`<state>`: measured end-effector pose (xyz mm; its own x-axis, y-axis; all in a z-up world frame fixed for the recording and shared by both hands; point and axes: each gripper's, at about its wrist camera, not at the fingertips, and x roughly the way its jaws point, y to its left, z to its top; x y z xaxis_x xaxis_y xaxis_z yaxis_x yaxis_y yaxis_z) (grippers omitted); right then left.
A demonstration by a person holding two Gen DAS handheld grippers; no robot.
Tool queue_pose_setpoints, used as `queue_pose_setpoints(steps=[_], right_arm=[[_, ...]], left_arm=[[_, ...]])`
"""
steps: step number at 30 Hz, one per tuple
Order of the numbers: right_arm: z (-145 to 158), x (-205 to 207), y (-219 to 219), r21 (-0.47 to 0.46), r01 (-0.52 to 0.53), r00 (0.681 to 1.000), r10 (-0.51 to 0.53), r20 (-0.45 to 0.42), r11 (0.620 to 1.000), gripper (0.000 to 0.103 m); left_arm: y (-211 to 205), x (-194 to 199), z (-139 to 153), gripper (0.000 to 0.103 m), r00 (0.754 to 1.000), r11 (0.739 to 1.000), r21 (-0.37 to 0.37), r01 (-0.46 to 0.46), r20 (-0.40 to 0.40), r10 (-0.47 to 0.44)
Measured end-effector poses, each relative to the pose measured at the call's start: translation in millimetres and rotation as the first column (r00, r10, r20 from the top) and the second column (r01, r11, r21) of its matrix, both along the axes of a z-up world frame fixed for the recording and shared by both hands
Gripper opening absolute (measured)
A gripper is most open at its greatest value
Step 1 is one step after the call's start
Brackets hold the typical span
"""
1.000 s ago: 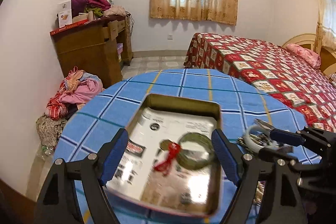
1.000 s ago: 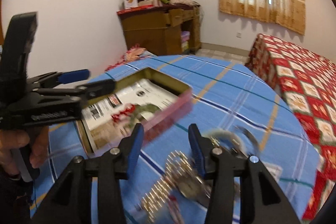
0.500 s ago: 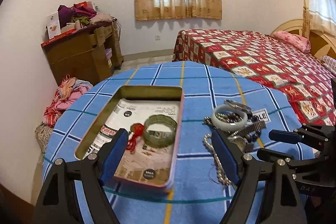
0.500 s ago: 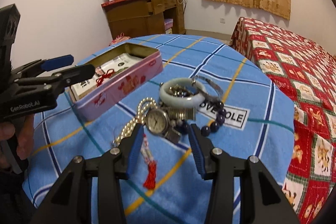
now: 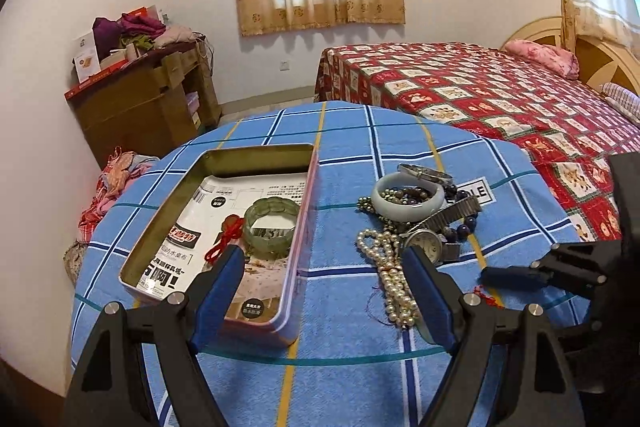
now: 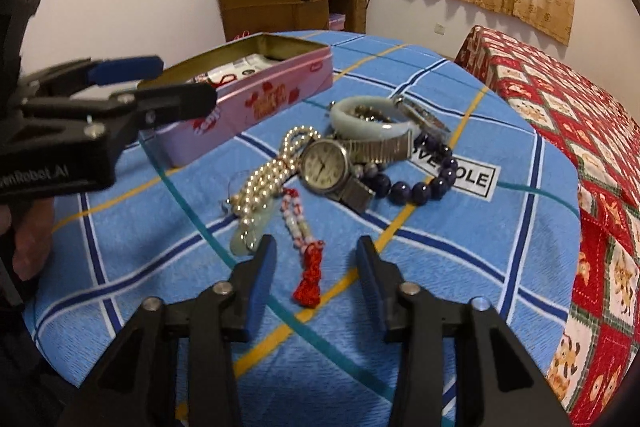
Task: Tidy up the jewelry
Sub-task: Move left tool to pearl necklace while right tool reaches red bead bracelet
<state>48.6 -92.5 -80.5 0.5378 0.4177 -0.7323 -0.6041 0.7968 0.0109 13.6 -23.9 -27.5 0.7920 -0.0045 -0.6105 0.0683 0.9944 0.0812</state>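
A pink tin box point(image 5: 296, 259) point(image 6: 256, 107) lies open on the blue checked tablecloth point(image 5: 348, 379), holding a green bangle point(image 5: 272, 223) with a red cord. Right of it lies a jewelry pile: pale jade bangle point(image 5: 408, 209) point(image 6: 370, 121), pearl necklace point(image 5: 390, 267) point(image 6: 268, 179), wristwatch point(image 5: 428, 245) point(image 6: 326, 167), dark bead bracelet point(image 6: 420, 187), red-tasselled bead charm point(image 6: 308, 267). My left gripper point(image 5: 324, 283) is open and empty, above the tin's near right edge. My right gripper point(image 6: 316, 263) is open and empty, straddling the red tassel from just above.
A bed with a red patterned cover point(image 5: 500, 95) stands right of the round table. A wooden dresser point(image 5: 148, 103) piled with clothes stands against the far wall, with a heap of clothes point(image 5: 112, 183) on the floor beside it.
Both grippers have pulled back toward me from the tin and the pile. The whole jewelry pile now shows in both views. Both stay open and empty.
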Motion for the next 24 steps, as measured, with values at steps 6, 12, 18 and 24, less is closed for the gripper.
queue_pose_setpoints(steps=[6,12,18,24], right_arm=[[-2.0,-1.8,2.6,-0.003,-0.014,1.000,0.014,0.020,1.000,0.012],[2.8,-1.1,-8.4,-0.001,0.014,1.000,-0.014,0.021,1.000,0.010],[6.7,1.1,-37.2,0.019,0.088,0.996,-0.088,0.012,0.996,0.010],[7.7,1.5,-36.2,0.035,0.082,0.997,-0.082,0.010,0.996,0.010]], left_arm=[[-6.6,-0.7,-0.6,0.081,1.000,1.000,-0.001,0.020,-0.002,-0.020],[-17.8,-2.7,0.3,0.080,0.999,0.999,0.003,0.054,-0.002,-0.054],[-29.1,6.8,-13.2,0.060,0.995,0.997,0.007,0.079,-0.065,-0.078],[-39.5,17.2,-27.8,0.057,0.985,0.995,-0.007,0.098,-0.141,-0.099]])
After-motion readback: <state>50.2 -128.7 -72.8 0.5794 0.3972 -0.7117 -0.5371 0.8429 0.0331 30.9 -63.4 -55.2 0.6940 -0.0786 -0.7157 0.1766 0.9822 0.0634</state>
